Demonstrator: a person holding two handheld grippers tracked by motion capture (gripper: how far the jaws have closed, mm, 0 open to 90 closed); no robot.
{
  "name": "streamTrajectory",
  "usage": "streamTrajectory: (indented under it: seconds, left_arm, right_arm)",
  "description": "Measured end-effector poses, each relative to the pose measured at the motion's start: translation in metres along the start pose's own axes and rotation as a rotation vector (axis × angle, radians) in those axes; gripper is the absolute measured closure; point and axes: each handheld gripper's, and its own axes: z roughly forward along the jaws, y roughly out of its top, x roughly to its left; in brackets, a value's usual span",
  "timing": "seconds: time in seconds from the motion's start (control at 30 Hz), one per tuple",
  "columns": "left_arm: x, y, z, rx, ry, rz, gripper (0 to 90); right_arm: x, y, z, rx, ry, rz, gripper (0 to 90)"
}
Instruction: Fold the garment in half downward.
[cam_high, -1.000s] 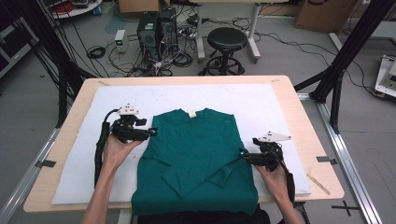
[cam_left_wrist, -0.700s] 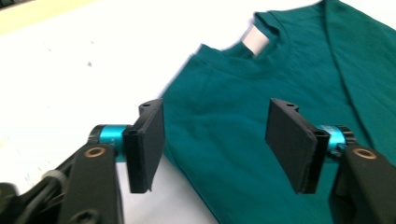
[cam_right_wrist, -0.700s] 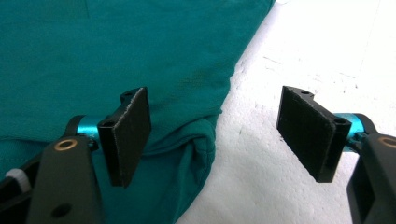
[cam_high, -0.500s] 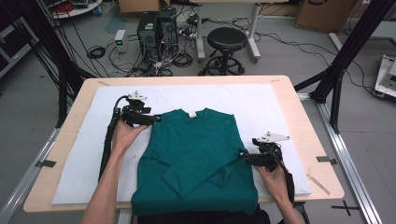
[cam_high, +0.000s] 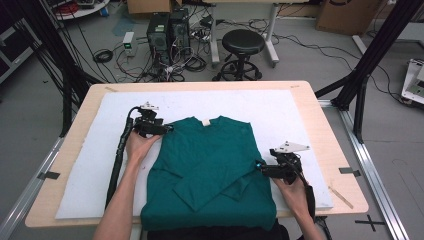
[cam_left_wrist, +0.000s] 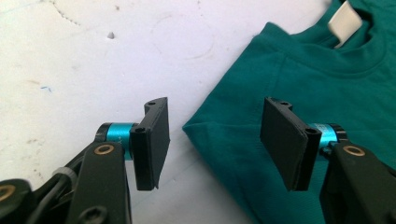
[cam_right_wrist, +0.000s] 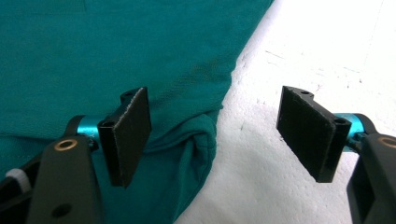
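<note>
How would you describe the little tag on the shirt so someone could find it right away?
On the wooden table lies a white mat, and on it a teal long-sleeved shirt with sleeves folded across its front. At the shirt's far edge, inside the neckline, sits a small white label, the one pale patch on otherwise plain teal cloth.

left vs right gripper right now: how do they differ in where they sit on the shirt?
The left gripper is at the green shirt's far shoulder corner; the right gripper is at its side edge, by a folded sleeve. The left gripper's jaws have just been closing. Both stand open, gripping nothing.
</note>
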Motion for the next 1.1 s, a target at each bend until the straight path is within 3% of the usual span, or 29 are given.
streamTrajectory:
  seconds: [0.17,0.3,0.47,0.73,0.93,1.1]
  left_arm:
    - [0.002,-0.004,0.005,0.011,-0.004,-0.005,44.7]
    - [0.001,-0.010,0.004,-0.028,0.009,0.010,48.3]
    - [-0.003,-0.012,0.003,-0.034,-0.013,0.039,57.2]
    - [-0.002,-0.013,0.002,-0.034,-0.039,0.022,63.1]
    - [-0.005,-0.014,0.001,-0.036,-0.070,0.052,77.1]
    - [-0.003,-0.014,0.001,-0.038,-0.087,0.032,81.5]
  right_arm:
    - [0.000,0.000,0.000,0.003,0.001,0.002,26.7]
    - [-0.001,0.000,0.000,0.004,0.003,0.011,26.8]
    - [-0.001,0.000,0.001,0.010,0.002,0.010,26.9]
    - [0.000,0.000,0.001,0.013,0.003,0.003,26.9]
    - [-0.001,0.000,0.001,0.013,0.008,0.011,26.9]
    - [-0.001,0.000,0.001,0.010,0.008,0.011,26.9]
